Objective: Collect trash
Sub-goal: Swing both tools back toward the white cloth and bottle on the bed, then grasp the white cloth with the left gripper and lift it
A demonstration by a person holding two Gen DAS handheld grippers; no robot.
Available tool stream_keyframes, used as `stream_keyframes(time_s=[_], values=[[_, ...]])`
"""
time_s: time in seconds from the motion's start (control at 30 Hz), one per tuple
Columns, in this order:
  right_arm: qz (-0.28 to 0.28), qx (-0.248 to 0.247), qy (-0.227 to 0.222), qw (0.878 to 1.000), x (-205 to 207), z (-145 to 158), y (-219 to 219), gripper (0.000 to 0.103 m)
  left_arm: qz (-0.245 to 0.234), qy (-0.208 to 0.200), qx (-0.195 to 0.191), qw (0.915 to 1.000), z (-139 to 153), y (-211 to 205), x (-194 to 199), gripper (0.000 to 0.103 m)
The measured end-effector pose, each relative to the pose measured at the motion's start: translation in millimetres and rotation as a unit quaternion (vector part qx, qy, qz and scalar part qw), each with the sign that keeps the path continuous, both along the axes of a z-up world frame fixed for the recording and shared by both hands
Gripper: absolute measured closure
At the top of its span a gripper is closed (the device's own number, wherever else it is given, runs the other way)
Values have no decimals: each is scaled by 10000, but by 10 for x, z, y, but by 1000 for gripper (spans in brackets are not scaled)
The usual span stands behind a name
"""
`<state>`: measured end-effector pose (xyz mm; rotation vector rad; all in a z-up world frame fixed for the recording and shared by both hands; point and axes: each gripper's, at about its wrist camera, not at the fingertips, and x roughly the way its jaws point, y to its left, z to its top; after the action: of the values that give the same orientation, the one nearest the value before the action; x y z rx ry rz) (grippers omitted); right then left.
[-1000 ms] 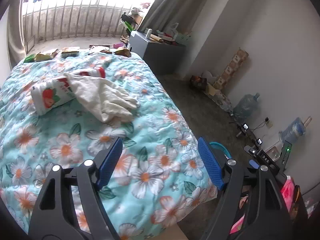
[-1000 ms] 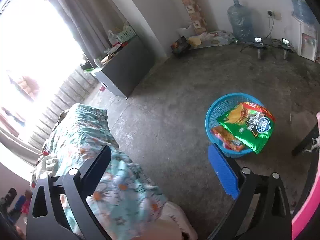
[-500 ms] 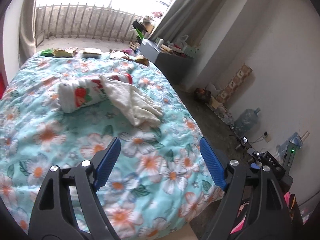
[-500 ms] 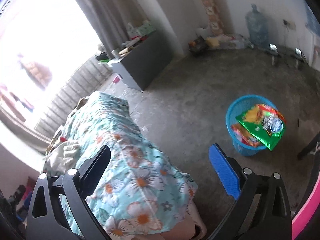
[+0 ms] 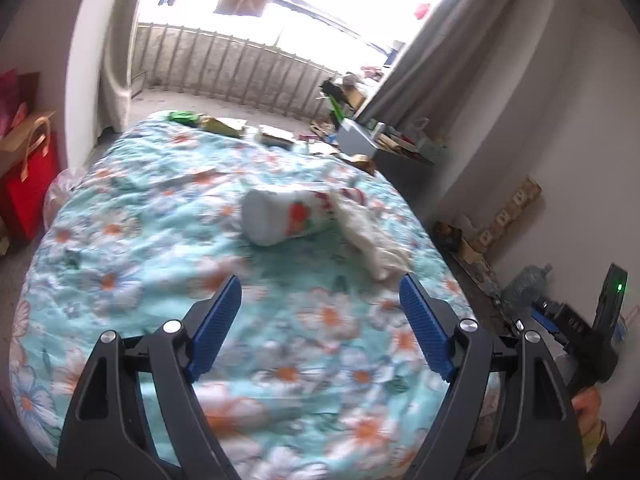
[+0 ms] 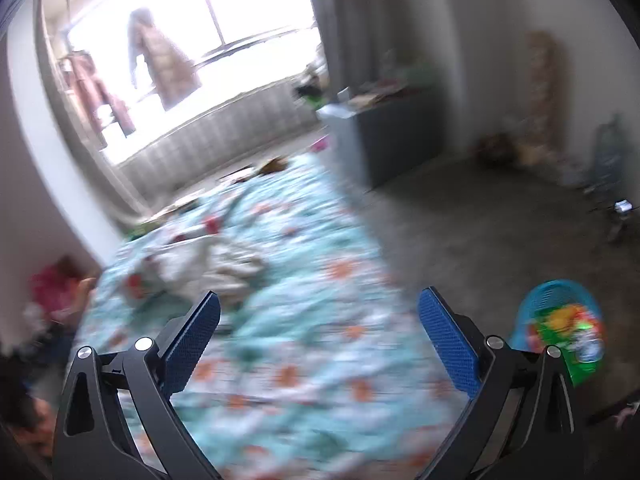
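Trash on the bed: a white cylindrical packet with a red strawberry print (image 5: 286, 216) lies on its side near the middle of the turquoise quilt with orange-and-white flowers (image 5: 132, 224). A crumpled off-white cloth or paper sheet (image 5: 370, 238) overlaps the packet's right end and trails toward the bed's right edge. More wrappers sit along the far edge of the quilt: a green wrapper (image 5: 182, 117), a yellowish flat pack (image 5: 224, 125), a tan flat pack (image 5: 276, 136) and a brownish scrap (image 5: 362, 160).

Left gripper (image 5: 320, 322): black frame, blue ribbed pads (image 5: 216, 322), jaws wide apart, nothing between them. It hangs over the near part of the quilt, well short of the packet.

Right gripper (image 6: 318, 342): same build, jaws wide apart, empty, over the near corner of the bed. This view is heavily blurred; the off-white sheet (image 6: 228, 266) shows ahead and left of the pads.

Round blue plastic mesh basket (image 6: 554, 300) stands on the grey floor (image 6: 480, 232) to the right of the bed, apart from it. A green snack bag with yellow print (image 6: 572, 330) sticks out of its top.

Further out: grey cabinet with clutter on top (image 5: 360, 140) by the curtain, red paper bag with tan handles (image 5: 30, 184) left of the bed.
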<state>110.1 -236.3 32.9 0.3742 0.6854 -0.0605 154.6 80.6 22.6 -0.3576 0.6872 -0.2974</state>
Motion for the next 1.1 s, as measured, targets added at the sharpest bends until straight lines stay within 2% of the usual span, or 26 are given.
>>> stream_keyframes(time_s=[0.07,0.17,0.3,0.43,0.53,0.6,0.67,0.73,0.77,0.83,0.87,0.9,0.93,1.0,1.1], values=[[285,566,251,9977,204,-59,91,7,69,48,-45,10000,-52,98,34,26],[550,1149,451,9908,424,-123,198,7,162,71,-81,9998,-115,241,81,26],[877,1198,546,9874,635,-122,398,7,162,106,-228,9996,-197,331,129,26],[896,1165,580,9874,1006,-150,401,10,-175,91,-685,9975,-282,273,191,26],[977,1349,736,9833,1405,-267,349,18,-449,148,-976,9941,-352,162,274,27],[889,1407,926,9817,1651,-397,318,30,-544,214,-1099,9922,-393,86,319,29],[781,1442,1193,9792,1861,-569,298,40,-675,207,-1199,9903,-423,11,352,33],[698,1547,1703,9707,2037,-853,314,53,-748,228,-1204,9896,-439,-48,363,38],[685,1595,1838,9675,2042,-922,325,64,-796,232,-1214,9891,-449,-62,364,40],[802,1502,1765,9695,1940,-927,397,71,-844,249,-1214,9887,-470,-73,364,44],[987,1554,1768,9669,1884,-916,445,83,-868,260,-1214,9885,-483,-71,358,46],[1215,1792,1802,9595,1788,-918,502,91,-878,276,-1207,9884,-494,-59,345,48],[1421,2008,1840,9516,1700,-929,556,92,-886,311,-1193,9884,-515,-47,347,50],[1681,2161,1895,9430,1540,-939,666,95,-871,425,-1167,9884,-566,-23,372,57],[2118,2278,1986,9294,1280,-946,877,96,-788,563,-1211,9879,-623,25,392,61]])
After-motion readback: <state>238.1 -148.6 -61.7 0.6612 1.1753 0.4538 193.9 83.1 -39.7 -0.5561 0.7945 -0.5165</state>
